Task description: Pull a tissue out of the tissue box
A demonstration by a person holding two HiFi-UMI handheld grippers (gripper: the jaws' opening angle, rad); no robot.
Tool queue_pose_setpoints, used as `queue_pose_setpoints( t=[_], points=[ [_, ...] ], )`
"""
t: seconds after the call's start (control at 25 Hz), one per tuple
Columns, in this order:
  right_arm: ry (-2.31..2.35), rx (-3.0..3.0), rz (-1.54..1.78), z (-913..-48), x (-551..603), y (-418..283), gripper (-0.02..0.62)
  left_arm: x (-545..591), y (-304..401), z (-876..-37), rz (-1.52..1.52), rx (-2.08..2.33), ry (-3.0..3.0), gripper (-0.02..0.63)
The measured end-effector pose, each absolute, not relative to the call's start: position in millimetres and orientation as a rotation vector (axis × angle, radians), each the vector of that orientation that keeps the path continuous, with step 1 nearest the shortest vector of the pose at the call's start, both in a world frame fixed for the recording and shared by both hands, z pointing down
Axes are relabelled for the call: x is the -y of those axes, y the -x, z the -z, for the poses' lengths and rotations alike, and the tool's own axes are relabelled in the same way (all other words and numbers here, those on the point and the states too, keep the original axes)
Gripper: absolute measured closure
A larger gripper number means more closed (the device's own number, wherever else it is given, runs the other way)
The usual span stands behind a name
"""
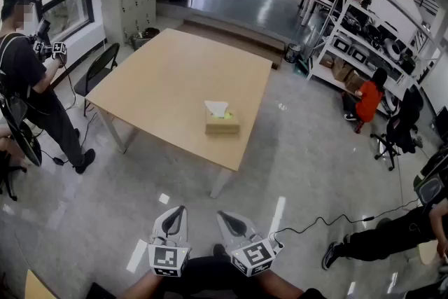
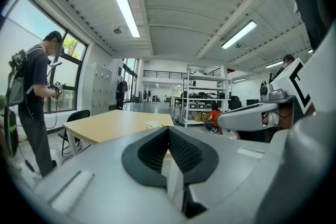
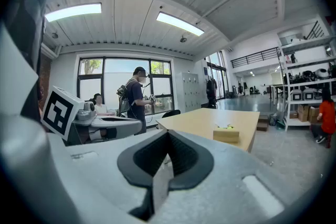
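Tissue box (image 1: pixel 222 124) sits on the wooden table (image 1: pixel 164 80), close to the tabletop's right edge and not far from the corner nearest the camera. A white tissue (image 1: pixel 217 108) stands up from its top slot.

At the far left of the room a person (image 1: pixel 31 84) stands just off the tabletop's left corner, beside a black chair (image 1: pixel 98 70).

The left gripper (image 1: pixel 176 212) is held low over the floor, well short of the table. Its jaws are pressed together with nothing between them. In the left gripper view the box (image 2: pixel 153 124) shows small and far off, just above the closed tips and slightly left of them.

The right gripper (image 1: pixel 228 218) hangs just beside the left one, also over the floor, its jaws closed and empty. In the right gripper view the box (image 3: pixel 226 135) lies well beyond the tips, off to their right.

Metal shelves (image 1: pixel 364 38) line the right wall, with a person in an orange top (image 1: pixel 367 100) crouched at them.
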State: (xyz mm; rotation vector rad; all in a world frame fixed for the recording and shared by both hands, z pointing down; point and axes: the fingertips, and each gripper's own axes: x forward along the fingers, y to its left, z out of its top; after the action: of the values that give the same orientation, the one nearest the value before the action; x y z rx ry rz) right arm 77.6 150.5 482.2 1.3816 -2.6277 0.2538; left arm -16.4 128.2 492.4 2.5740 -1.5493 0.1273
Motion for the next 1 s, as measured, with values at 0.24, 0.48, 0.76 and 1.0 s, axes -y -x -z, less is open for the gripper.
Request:
queue_pose_setpoints(
  t=[0.24, 0.48, 0.76, 1.0],
  points=[
    [-1.384, 2.629, -0.234, -478, -139, -60, 0.607, -117, 37, -487, -0.098, 1.567, -2.581, 0.588],
    [-1.381, 2.615, -0.238, -480, -135, -47, 0.607, -115, 51, -489, -0.071, 1.556, -2.574, 0.588],
    [-1.352, 2.637, -0.274, -485, -127, -18, 0.606, -113, 86, -499, -0.086, 1.610, -2.525, 0.588],
    [-1.330, 2.627, -0.291, -491, -118, -1, 0.604, -114, 114, -512, -0.112, 1.651, -2.455, 0.588]
  ],
)
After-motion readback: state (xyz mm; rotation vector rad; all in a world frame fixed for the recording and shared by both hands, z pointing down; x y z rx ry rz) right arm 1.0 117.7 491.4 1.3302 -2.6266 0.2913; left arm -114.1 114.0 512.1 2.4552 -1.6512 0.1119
